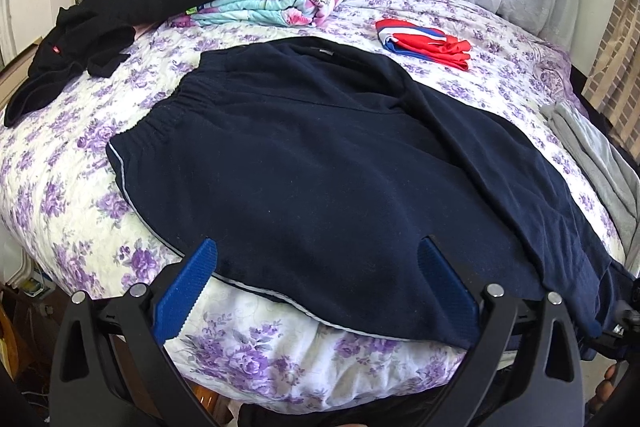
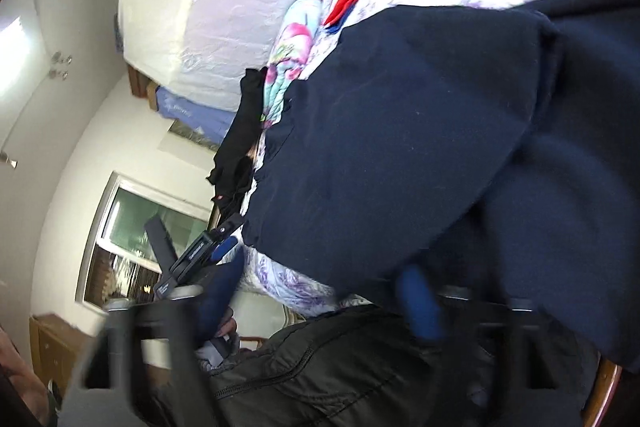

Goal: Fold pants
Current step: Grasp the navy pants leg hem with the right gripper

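left wrist: over bed (image 1: 100,163), facing headboard | right wrist: rolled sideways, close | shared: pants (image 1: 320,167)

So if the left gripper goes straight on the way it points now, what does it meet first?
Most likely the dark blue pants: the open left gripper already straddles their near edge on the flowered bedspread. Depth is hard to judge here.

My left gripper (image 1: 316,279) has black triangular-cutout linkage arms with silver pivot screws; its fingers (image 1: 186,291) carry ribbed blue pads; my right gripper (image 2: 320,303) shows matching blue fingers (image 2: 420,303), blurred; I wear a black zipped jacket (image 2: 320,367).
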Demonstrator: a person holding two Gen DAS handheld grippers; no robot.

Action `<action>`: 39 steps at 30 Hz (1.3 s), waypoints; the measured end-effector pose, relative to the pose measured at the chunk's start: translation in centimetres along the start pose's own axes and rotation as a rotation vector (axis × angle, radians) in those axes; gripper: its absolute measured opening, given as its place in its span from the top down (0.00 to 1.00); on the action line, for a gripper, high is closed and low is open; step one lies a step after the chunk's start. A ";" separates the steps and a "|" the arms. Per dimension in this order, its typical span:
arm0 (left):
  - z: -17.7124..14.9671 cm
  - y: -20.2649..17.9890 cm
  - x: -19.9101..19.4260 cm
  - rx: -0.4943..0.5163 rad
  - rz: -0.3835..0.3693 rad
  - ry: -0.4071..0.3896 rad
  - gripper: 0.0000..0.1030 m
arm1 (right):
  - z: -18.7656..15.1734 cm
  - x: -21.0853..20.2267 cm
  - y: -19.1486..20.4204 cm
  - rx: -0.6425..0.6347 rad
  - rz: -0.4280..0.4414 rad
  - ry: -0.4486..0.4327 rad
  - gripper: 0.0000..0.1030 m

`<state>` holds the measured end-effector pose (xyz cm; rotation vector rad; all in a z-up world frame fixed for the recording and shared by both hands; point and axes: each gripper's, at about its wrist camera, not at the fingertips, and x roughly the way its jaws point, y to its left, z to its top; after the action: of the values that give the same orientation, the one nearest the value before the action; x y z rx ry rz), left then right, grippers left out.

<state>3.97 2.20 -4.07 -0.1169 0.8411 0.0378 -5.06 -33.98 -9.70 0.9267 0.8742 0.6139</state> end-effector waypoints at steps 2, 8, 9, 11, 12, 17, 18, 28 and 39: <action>0.0 0.1 0.0 0.004 -0.003 -0.002 0.04 | 0.4 0.7 -0.3 0.009 0.005 0.019 0.81; -0.1 -0.2 -0.1 0.041 0.030 -0.026 0.04 | 1.0 -0.2 0.5 -0.040 -0.025 -0.044 0.88; 0.0 -0.3 0.0 0.049 0.045 -0.031 0.04 | 1.6 -1.1 1.4 -0.073 -0.032 -0.078 0.88; 0.4 -0.4 0.4 0.072 0.077 -0.053 0.04 | 3.4 -2.1 2.5 -0.097 -0.025 -0.108 0.88; 0.6 -0.4 0.5 0.079 0.090 -0.058 0.04 | 5.2 -2.7 3.2 -0.106 -0.020 -0.129 0.88; 3.8 0.8 2.5 0.082 0.173 -0.063 0.04 | 13.5 -2.8 4.7 -0.153 -0.084 -0.200 0.88; 4.5 1.3 2.8 0.075 0.189 -0.066 0.04 | 15.1 -2.8 4.6 -0.153 -0.107 -0.220 0.88; 14.6 5.3 9.1 -0.022 0.260 -0.033 0.04 | 29.7 -1.6 2.6 -0.153 -0.314 -0.355 0.88; 21.8 11.6 15.0 -0.011 0.336 0.032 0.04 | 35.5 0.7 -3.9 -0.077 -0.477 -0.334 0.88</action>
<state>29.27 16.09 -1.88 0.0150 0.8859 0.3565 25.83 -50.24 -2.23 0.6896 0.7278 0.0759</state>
